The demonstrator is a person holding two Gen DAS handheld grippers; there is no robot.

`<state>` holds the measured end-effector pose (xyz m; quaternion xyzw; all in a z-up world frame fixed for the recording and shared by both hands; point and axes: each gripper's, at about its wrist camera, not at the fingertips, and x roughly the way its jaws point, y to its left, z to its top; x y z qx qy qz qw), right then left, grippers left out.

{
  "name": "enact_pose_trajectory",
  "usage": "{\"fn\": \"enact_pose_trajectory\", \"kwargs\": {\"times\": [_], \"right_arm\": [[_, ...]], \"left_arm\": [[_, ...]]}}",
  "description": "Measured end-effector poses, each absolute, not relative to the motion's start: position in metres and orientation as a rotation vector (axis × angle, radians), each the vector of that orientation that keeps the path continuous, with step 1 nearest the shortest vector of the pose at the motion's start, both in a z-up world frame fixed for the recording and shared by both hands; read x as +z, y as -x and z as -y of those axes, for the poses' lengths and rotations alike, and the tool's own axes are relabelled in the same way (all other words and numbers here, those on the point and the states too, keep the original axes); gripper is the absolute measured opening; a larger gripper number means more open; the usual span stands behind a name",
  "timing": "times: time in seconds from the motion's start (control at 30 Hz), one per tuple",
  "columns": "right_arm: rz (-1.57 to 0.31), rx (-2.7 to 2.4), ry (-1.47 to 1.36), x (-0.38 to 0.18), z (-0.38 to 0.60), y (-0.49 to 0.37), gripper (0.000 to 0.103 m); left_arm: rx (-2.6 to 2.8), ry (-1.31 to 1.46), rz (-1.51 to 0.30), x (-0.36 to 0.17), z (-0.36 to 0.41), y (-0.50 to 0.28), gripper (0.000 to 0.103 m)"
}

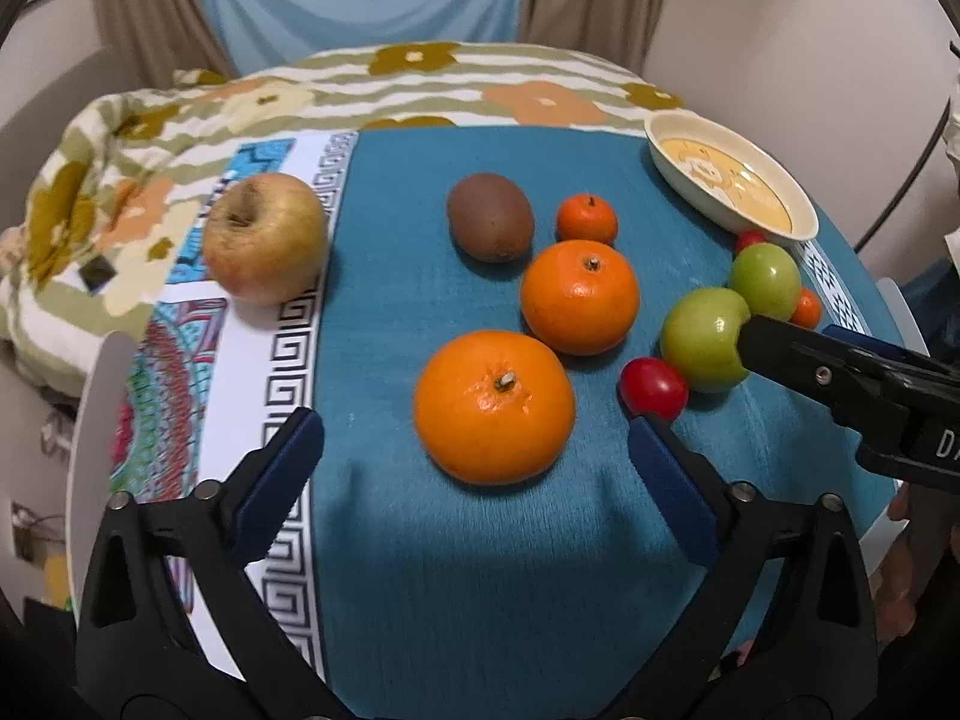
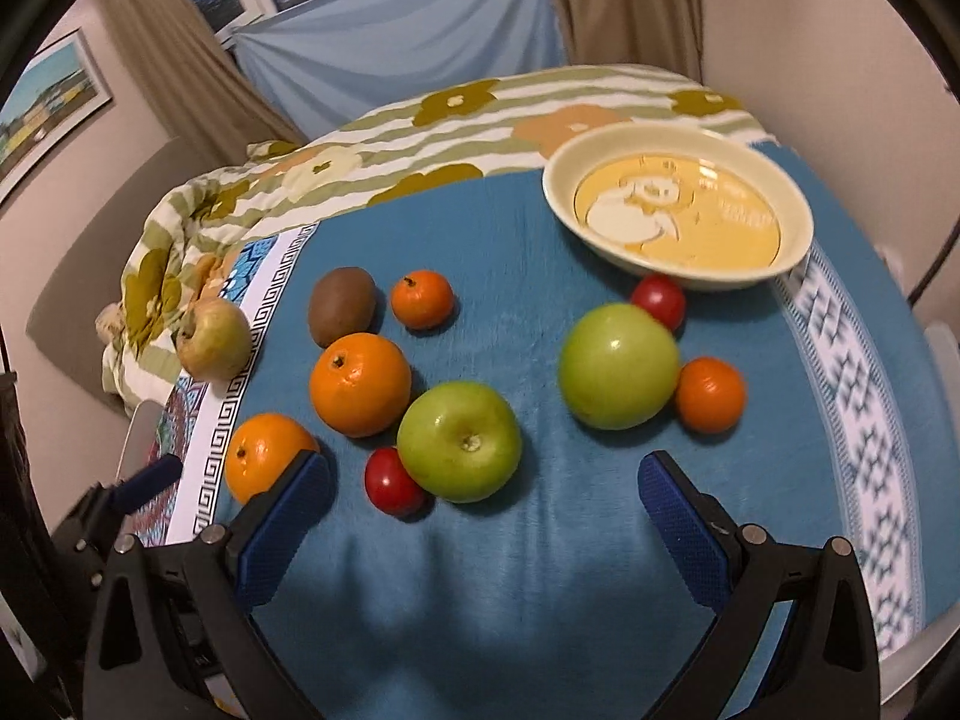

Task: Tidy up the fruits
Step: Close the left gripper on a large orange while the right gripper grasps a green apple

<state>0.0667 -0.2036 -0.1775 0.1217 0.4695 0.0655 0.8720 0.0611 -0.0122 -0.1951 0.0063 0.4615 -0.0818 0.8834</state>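
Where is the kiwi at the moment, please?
The kiwi lies on the blue cloth, left of the smallest mandarin, behind the middle orange.

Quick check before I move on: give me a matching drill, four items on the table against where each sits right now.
Items:
1. kiwi
2. bowl
3. yellowish apple
4. near cherry tomato

Places:
A. off the blue cloth, on the patterned border at the left
B. touching the nearer green apple
C. far right of the table, nothing in it
D. beside the smallest tangerine, behind the oranges

Pairs: 1-D, 2-C, 3-A, 4-B
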Motion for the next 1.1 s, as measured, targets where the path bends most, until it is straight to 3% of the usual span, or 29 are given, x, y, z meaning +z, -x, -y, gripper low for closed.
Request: {"fn": "enact_pose_trajectory", "kwargs": {"times": [0.23, 0.47, 0.67, 0.8, 1.1], "right_arm": [[-1.018, 0.106, -0.341, -0.192, 0.199, -0.081, 0.080], [-1.046, 0.097, -0.376, -0.200, 0.192, -0.088, 0.072], [-1.059, 0.093, -0.397, -0.205, 0.191, -0.093, 0.062], [-1.076, 0.085, -0.395, -0.208, 0.191, -0.094, 0.052], [-1.078, 0.108, -0.389, -0.206, 0.195, -0.093, 0.050]], "left_arm": [[-0.272, -0.003, -1.031, -0.208, 0.019, -0.079, 0.086], [-0.295, -0.014, -1.090, -0.217, 0.022, -0.085, 0.081], [-0.287, -0.020, -1.111, -0.219, 0.020, -0.090, 0.068], [-0.287, -0.020, -1.113, -0.218, 0.020, -0.090, 0.067], [-0.257, -0.003, -1.109, -0.215, 0.018, -0.087, 0.066]]}}
